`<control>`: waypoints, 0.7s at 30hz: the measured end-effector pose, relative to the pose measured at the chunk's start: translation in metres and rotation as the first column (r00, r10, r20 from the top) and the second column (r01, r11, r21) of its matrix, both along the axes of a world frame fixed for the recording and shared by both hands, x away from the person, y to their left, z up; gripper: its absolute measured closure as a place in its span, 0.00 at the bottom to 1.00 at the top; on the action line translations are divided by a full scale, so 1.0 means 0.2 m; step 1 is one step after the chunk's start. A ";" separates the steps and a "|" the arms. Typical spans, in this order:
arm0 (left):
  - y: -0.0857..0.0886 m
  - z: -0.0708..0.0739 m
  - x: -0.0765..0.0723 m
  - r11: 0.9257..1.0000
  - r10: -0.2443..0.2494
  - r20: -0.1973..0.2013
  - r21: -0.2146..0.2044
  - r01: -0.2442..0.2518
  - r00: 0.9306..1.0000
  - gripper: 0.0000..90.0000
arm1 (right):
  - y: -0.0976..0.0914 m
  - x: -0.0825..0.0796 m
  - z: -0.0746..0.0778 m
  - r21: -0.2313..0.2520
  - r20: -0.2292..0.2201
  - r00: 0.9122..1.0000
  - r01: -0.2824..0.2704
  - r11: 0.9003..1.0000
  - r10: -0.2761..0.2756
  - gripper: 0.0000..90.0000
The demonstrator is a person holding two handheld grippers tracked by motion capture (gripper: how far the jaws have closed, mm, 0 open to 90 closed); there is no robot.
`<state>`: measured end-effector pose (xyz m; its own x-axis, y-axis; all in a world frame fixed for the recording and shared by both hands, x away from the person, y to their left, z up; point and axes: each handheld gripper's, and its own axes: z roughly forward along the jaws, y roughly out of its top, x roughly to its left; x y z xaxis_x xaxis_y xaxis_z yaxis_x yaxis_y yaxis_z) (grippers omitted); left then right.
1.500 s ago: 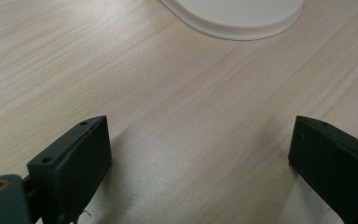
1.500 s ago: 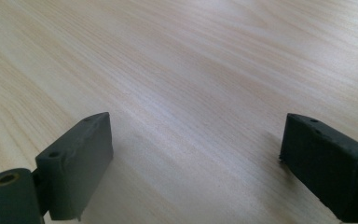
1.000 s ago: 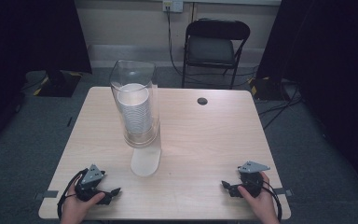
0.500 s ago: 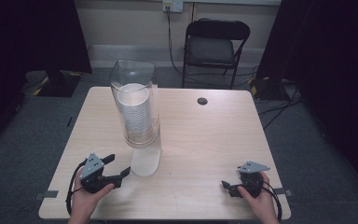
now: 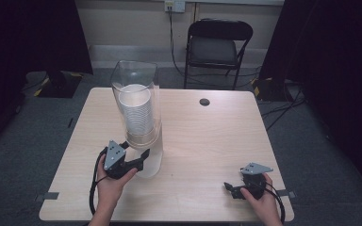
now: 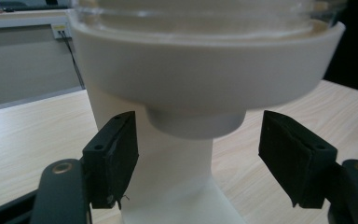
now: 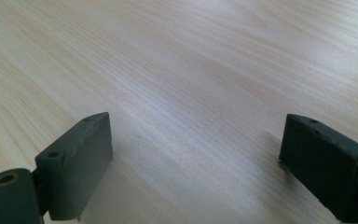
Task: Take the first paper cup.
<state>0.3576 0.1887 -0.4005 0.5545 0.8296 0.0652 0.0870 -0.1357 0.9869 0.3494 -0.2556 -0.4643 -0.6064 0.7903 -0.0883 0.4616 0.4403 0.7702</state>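
Cup dispenser (image 5: 139,117), clear tube stacked with white cups, stands left of centre frame on the worktop (image 5: 207,141). Left gripper (image 6: 198,156) fingers apart, straddling its white base post. Right gripper (image 5: 233,189) lower right, fingers apart, holding nothing. Risk: tall dispenser tips if pushed low.

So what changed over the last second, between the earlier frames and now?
The left tongs moved forward and inward from the near table edge, jaws now open either side of the white stem of the tall clear plastic cup dispenser, not gripping. The right tongs stayed open near the edge of the light wooden table; dispenser unmoved.
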 end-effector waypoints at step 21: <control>-0.03 0.00 0.04 1.000 0.017 0.048 -0.018 -0.016 0.999 0.40 | 0.00 0.00 0.00 0.000 0.000 1.000 0.000 1.000 0.000 0.09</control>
